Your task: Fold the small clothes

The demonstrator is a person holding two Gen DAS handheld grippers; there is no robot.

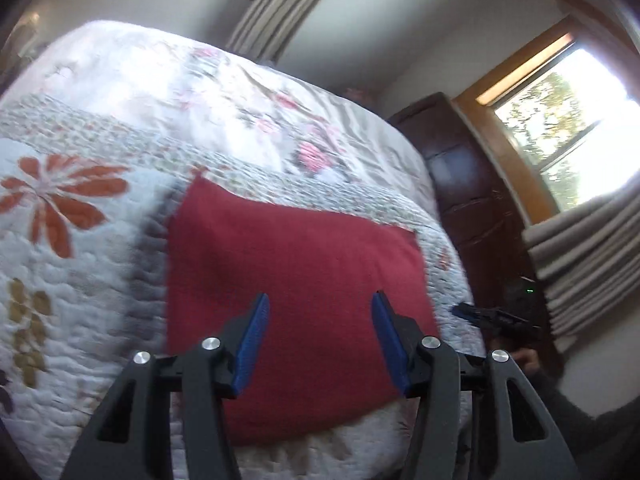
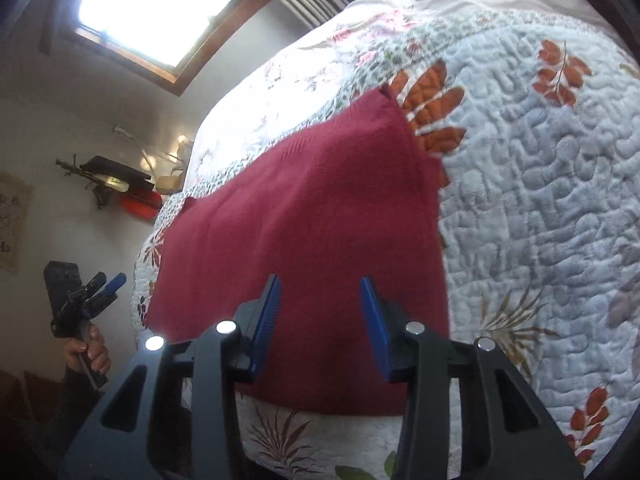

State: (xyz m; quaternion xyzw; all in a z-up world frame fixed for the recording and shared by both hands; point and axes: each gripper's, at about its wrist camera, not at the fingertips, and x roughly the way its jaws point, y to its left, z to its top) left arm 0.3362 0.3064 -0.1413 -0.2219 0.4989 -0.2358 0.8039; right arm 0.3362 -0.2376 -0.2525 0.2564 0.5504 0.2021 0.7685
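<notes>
Clearly, in the left wrist view the left gripper (image 1: 320,340) stands wide, with nothing between its blue pads (image 1: 253,344). Below and ahead of it the red cloth (image 1: 292,272) lies flat on the quilt (image 1: 80,280) of the bed, near the bed's edge. Far to the right, the right gripper (image 1: 484,316) shows small and blurred beside the dark wooden furniture (image 1: 472,184).

In the right wrist view the right gripper (image 2: 322,328) is also wide and empty, hanging over the near part of the red cloth (image 2: 304,216). The left gripper (image 2: 100,288) is held in a hand (image 2: 90,354) off the bed at the left, well apart from the cloth.

I think the risk is a pinch that takes the quilt together with the cloth, because the cloth lies so flat. Also, the cloth may slide on the smooth quilt, so the fold comes out crooked.
</notes>
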